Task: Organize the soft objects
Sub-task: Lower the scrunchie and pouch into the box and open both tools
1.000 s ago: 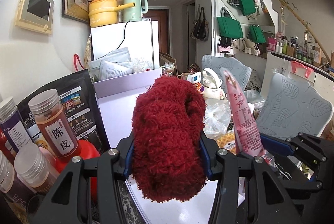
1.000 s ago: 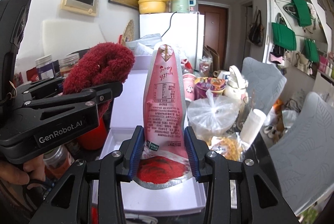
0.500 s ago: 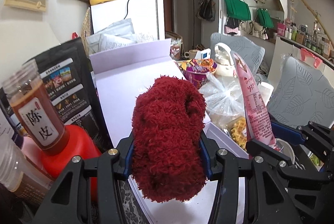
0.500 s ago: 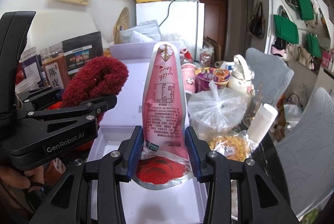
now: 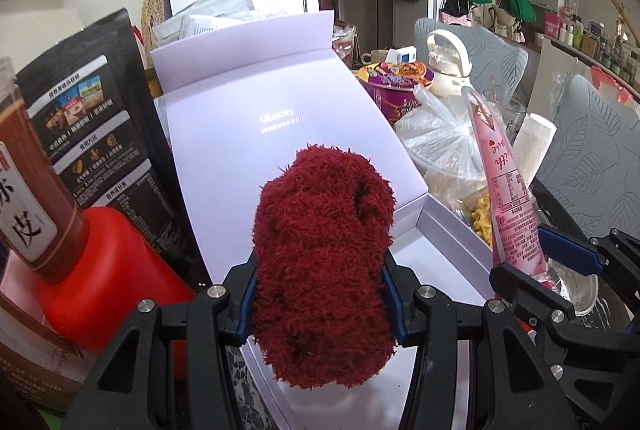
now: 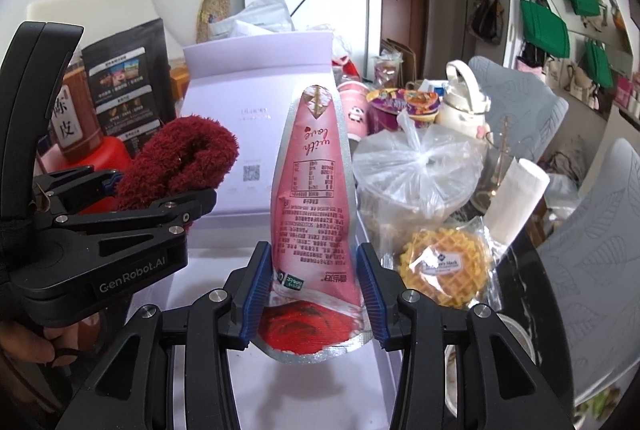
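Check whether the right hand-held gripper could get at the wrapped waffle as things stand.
Probably not yet. The right hand-held gripper has the pink pouch between its jaws, which are opening. The wrapped waffle lies uncovered just to its right, beside the lavender box, so the path looks free once the pouch is released.

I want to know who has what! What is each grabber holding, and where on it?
The left gripper squeezes the fuzzy red sock around its lower middle. The right gripper has the pink pouch by its lower end; its jaws are opening.

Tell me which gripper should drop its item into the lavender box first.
Probably right: the right gripper holds the pink pouch over the lavender box floor, jaws opening. The left gripper clamps the red sock.
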Motion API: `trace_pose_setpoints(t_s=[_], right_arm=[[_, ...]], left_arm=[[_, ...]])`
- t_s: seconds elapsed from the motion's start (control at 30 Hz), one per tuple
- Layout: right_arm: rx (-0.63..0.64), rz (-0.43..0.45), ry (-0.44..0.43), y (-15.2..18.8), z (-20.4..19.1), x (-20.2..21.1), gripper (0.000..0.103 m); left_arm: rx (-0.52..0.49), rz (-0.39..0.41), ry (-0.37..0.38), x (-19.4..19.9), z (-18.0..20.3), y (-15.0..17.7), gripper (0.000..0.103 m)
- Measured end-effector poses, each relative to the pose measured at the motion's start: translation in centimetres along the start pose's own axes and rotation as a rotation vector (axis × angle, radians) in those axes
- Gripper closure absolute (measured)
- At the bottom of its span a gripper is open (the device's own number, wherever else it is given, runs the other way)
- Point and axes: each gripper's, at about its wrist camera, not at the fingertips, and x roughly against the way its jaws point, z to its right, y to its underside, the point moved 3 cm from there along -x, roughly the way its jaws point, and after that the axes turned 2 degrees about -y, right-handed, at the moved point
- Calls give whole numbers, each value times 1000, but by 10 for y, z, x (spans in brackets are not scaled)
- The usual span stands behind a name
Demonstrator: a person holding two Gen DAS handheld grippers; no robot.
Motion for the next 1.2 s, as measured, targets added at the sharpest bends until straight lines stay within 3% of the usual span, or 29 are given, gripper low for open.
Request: trace_pose_setpoints(t_s=[0.23, 0.57, 1.2], right_arm=[[-5, -30, 21, 6, 6, -10, 51], [-30, -50, 45, 7, 14, -10, 51], [-40, -33, 51, 6, 16, 17, 51]], left_arm=[[6, -29, -5, -7, 2, 4, 51], [46, -75, 16, -15, -4, 4, 24], [46, -17, 3, 23, 2, -8, 24]])
